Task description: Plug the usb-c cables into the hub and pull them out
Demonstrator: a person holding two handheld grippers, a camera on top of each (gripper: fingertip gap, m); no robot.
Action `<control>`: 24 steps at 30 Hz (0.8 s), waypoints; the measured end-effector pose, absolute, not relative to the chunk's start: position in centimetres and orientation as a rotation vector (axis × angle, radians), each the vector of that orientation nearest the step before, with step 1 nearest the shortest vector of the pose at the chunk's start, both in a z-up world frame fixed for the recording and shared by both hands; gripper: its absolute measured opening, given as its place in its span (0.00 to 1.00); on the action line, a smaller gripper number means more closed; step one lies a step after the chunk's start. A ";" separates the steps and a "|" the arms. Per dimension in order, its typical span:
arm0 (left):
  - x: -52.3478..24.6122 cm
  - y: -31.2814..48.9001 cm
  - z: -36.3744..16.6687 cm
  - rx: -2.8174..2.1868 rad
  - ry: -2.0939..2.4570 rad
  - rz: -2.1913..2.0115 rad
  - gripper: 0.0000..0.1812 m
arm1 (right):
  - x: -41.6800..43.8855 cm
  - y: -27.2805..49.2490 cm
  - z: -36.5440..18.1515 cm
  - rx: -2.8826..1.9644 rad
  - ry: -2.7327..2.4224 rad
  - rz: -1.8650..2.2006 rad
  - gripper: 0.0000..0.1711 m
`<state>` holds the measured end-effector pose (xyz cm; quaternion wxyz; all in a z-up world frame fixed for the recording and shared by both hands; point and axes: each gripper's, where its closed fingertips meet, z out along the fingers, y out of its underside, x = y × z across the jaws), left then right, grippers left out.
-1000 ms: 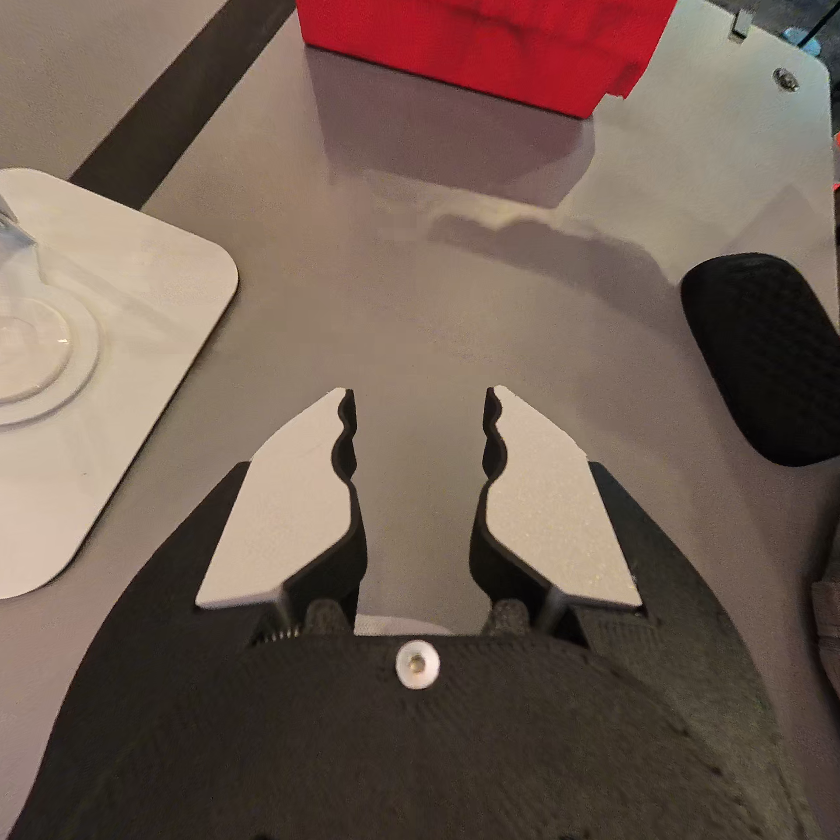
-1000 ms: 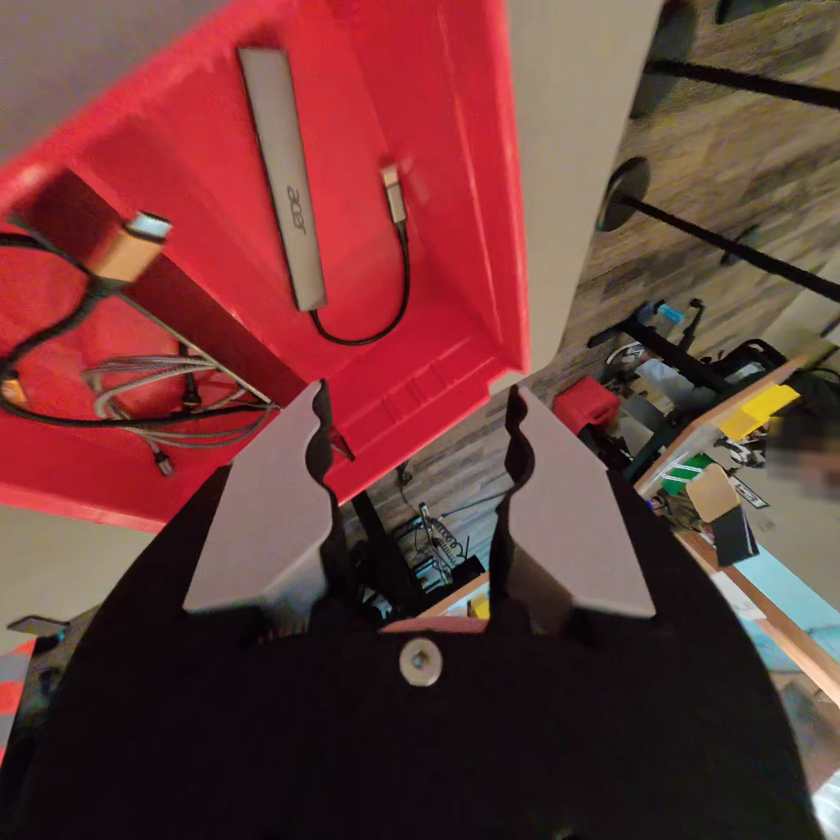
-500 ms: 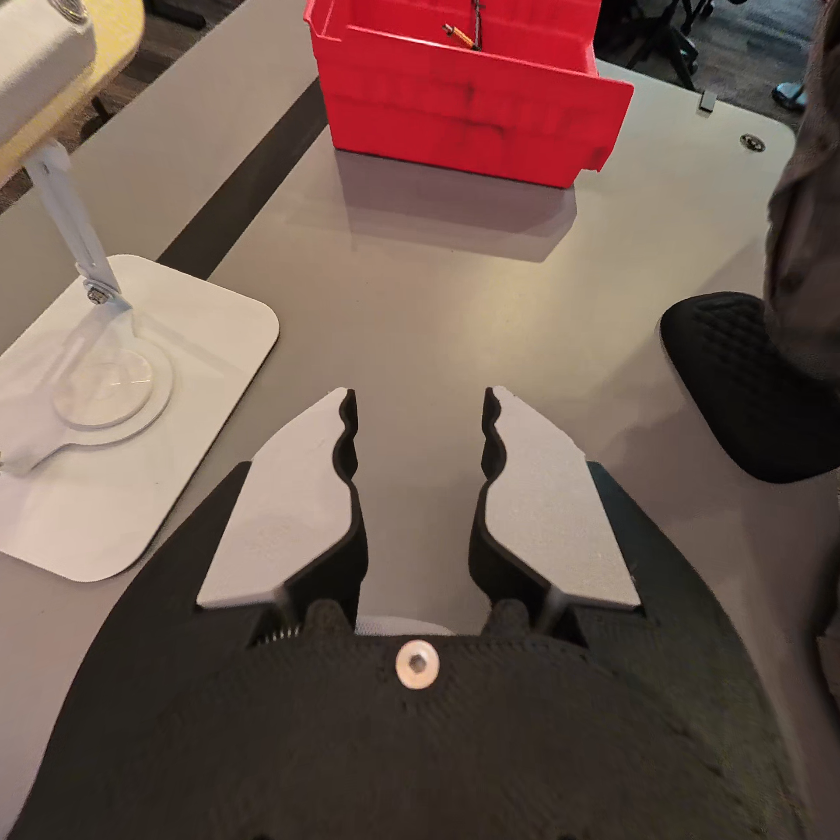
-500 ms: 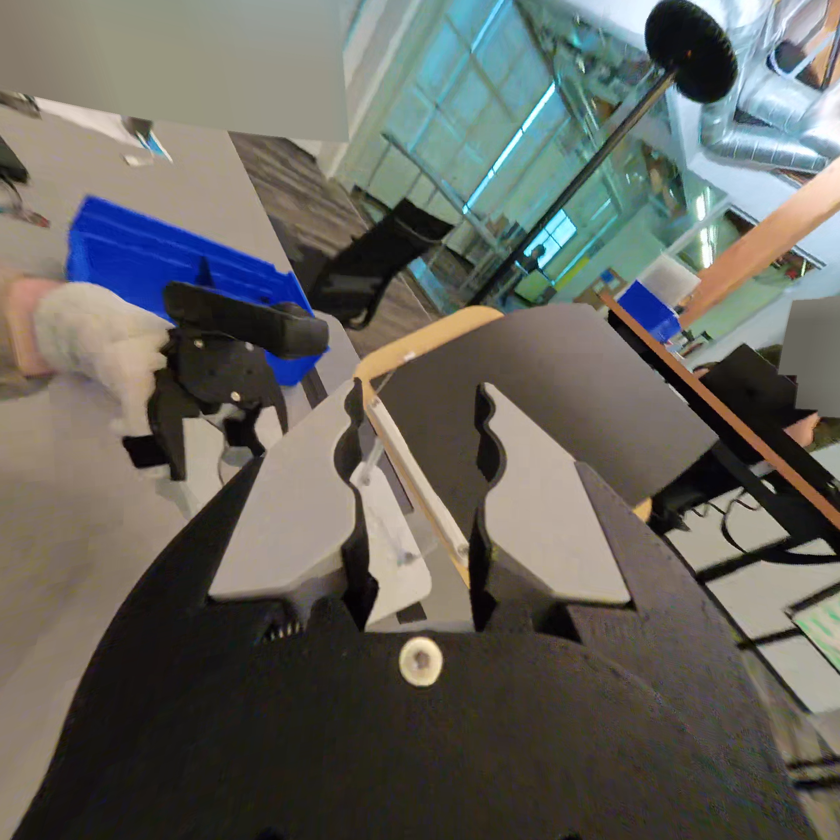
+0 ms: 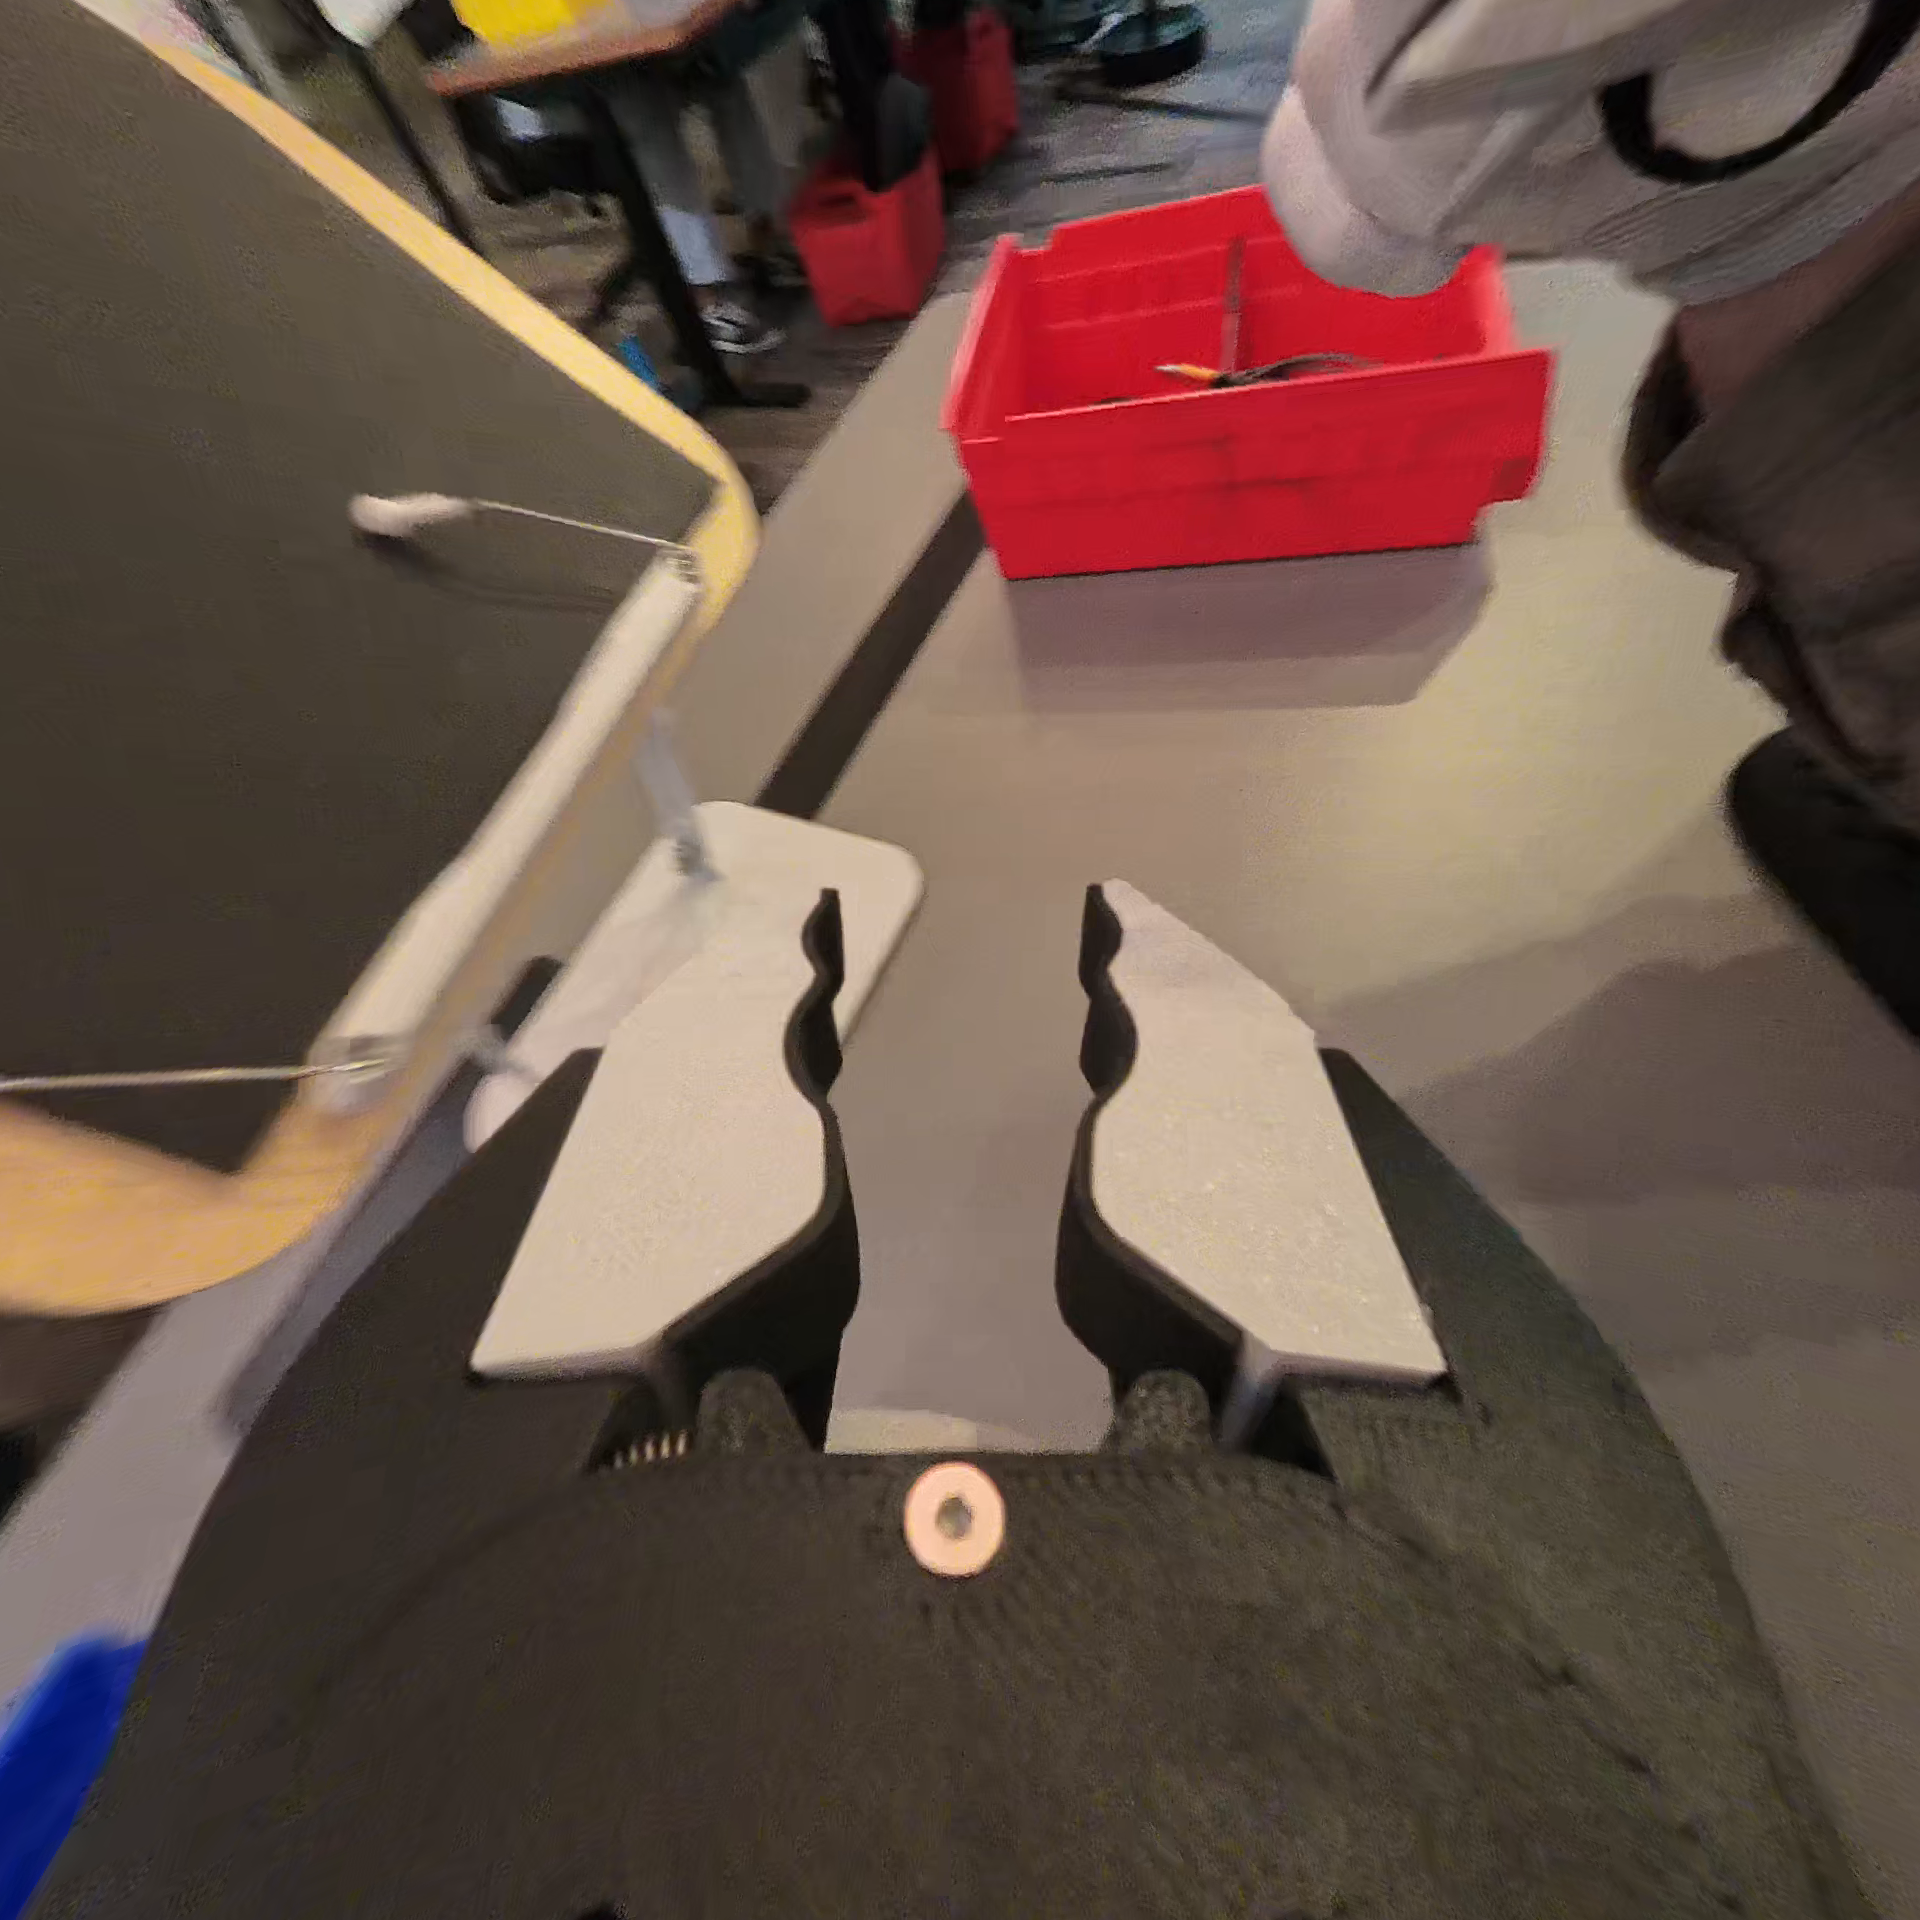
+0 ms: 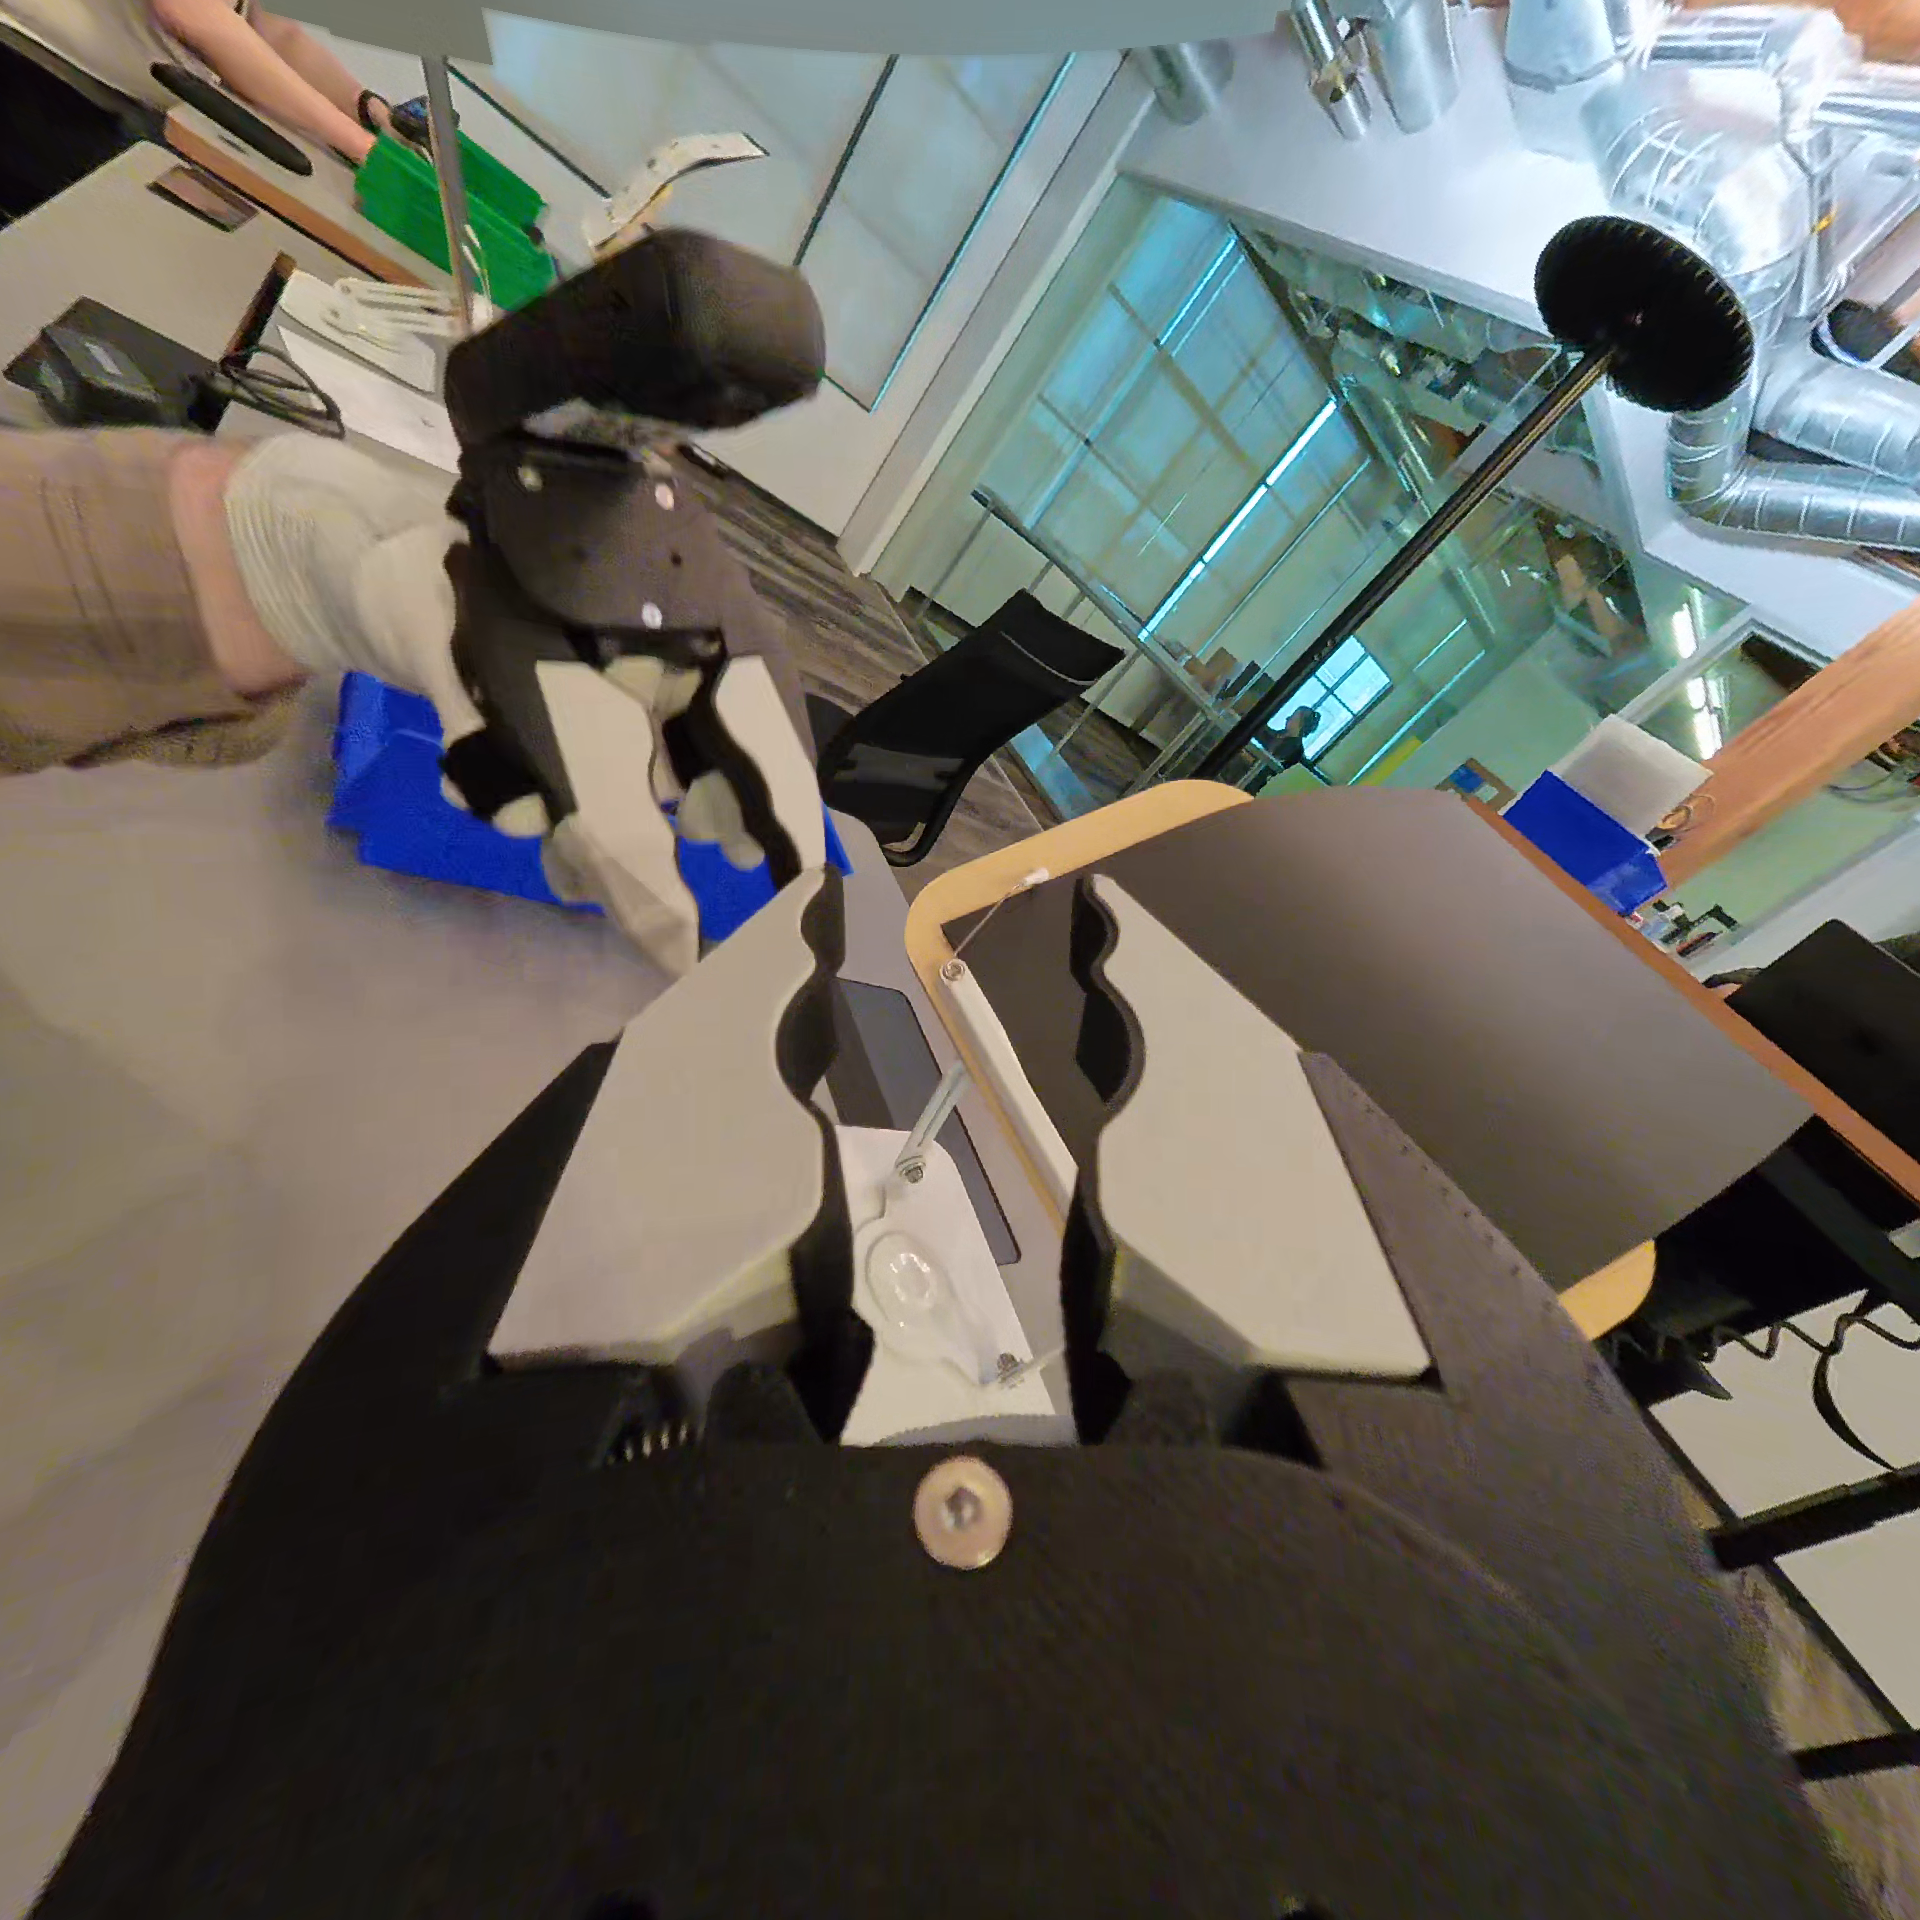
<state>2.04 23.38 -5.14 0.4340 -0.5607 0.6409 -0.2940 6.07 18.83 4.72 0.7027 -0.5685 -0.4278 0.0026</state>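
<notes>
Daylight in the left wrist view fell on a grey surface (image 5: 1195,883) below the left tool (image 5: 956,909), whose jaws stood apart and empty, well short of the red bin (image 5: 1236,468) at the far end. A cable (image 5: 1247,371) lay inside that bin, probably kept there for picking; the hub was hidden behind the bin wall. A gloved hand (image 5: 1371,197) reached over its rim, blurred. The right wrist view pointed away from the bin toward a dark board (image 6: 1403,997) with a pale rim. The right tool (image 6: 951,904) hung with jaws apart, holding nothing. No cable or hub showed there; a blue bin (image 6: 416,821) sat partly hidden.
</notes>
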 end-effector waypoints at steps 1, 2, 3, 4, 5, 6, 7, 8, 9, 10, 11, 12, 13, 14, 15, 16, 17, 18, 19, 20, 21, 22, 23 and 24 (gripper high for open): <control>0.9 24.6 -4.0 -1.388 1.584 -0.653 0.23 | 6.4 18.9 4.6 -1.274 -0.951 0.001 0.24; -0.5 26.0 -3.1 -1.399 1.585 -0.574 0.23 | 6.8 19.1 4.3 -1.290 -0.948 -0.008 0.24; -2.1 27.3 -2.5 -1.406 1.601 -0.493 0.21 | 7.2 19.3 4.0 -1.307 -0.947 -0.025 0.24; -3.9 28.8 -2.1 -1.406 1.628 -0.393 0.20 | 7.5 19.6 3.6 -1.323 -0.949 -0.044 0.24; -6.1 30.6 -2.2 -1.432 1.654 -0.274 0.18 | 7.9 19.8 3.2 -1.339 -0.952 -0.055 0.24; -8.5 32.5 -2.8 -1.483 1.692 -0.152 0.17 | 8.1 19.9 2.9 -1.351 -0.952 -0.061 0.24; -10.8 34.2 -3.6 -1.512 1.744 -0.043 0.16 | 8.3 20.1 2.7 -1.360 -0.953 -0.062 0.24; -12.8 35.9 -4.5 -1.529 1.792 0.047 0.16 | 8.4 20.1 2.5 -1.367 -0.953 -0.059 0.24; -14.7 37.6 -5.5 -1.571 1.825 0.116 0.17 | 8.6 20.2 2.3 -1.373 -0.952 -0.054 0.24; -16.5 39.2 -6.6 -1.624 1.852 0.172 0.19 | 8.7 20.3 2.1 -1.379 -0.952 -0.054 0.24; -18.0 40.7 -7.6 -1.662 1.865 0.220 0.19 | 8.9 20.5 1.9 -1.387 -0.951 -0.058 0.24; -19.0 41.9 -8.6 -1.701 1.880 0.235 0.19 | 9.1 20.6 1.7 -1.395 -0.949 -0.061 0.24; -19.8 42.7 -9.7 -1.723 1.916 0.224 0.19 | 9.2 20.8 1.5 -1.404 -0.947 -0.062 0.24; -20.2 43.2 -10.8 -1.719 1.963 0.208 0.20 | 9.3 20.9 1.3 -1.410 -0.947 -0.059 0.24; -20.5 43.9 -11.8 -1.706 2.005 0.212 0.20 | 9.3 21.0 1.1 -1.415 -0.950 -0.055 0.24; -20.8 44.6 -12.9 -1.705 2.050 0.225 0.21 | 9.3 21.1 1.0 -1.418 -0.952 -0.054 0.24; -21.0 45.1 -14.0 -1.711 2.099 0.234 0.22 | 9.2 21.2 0.8 -1.421 -0.953 -0.050 0.24; -20.9 45.5 -15.0 -1.689 2.144 0.244 0.22 | 9.2 21.3 0.6 -1.426 -0.956 -0.043 0.24; -20.7 45.9 -15.9 -1.665 2.185 0.236 0.21 | 9.2 21.4 0.4 -1.430 -0.957 -0.037 0.24; -20.6 46.1 -16.8 -1.668 2.219 0.219 0.21 | 9.2 21.5 0.3 -1.432 -0.956 -0.032 0.24; -20.6 46.5 -17.7 -1.670 2.250 0.219 0.21 | 9.1 21.6 0.1 -1.436 -0.957 -0.025 0.24; -20.7 47.0 -18.5 -1.653 2.289 0.240 0.21 | 9.1 21.7 -0.1 -1.440 -0.959 -0.019 0.24; -20.9 47.4 -19.3 -1.638 2.327 0.258 0.21 | 9.1 21.9 -0.3 -1.446 -0.961 -0.014 0.24; -21.0 47.7 -19.9 -1.633 2.355 0.258 0.22 | 9.0 22.0 -0.5 -1.451 -0.963 -0.012 0.24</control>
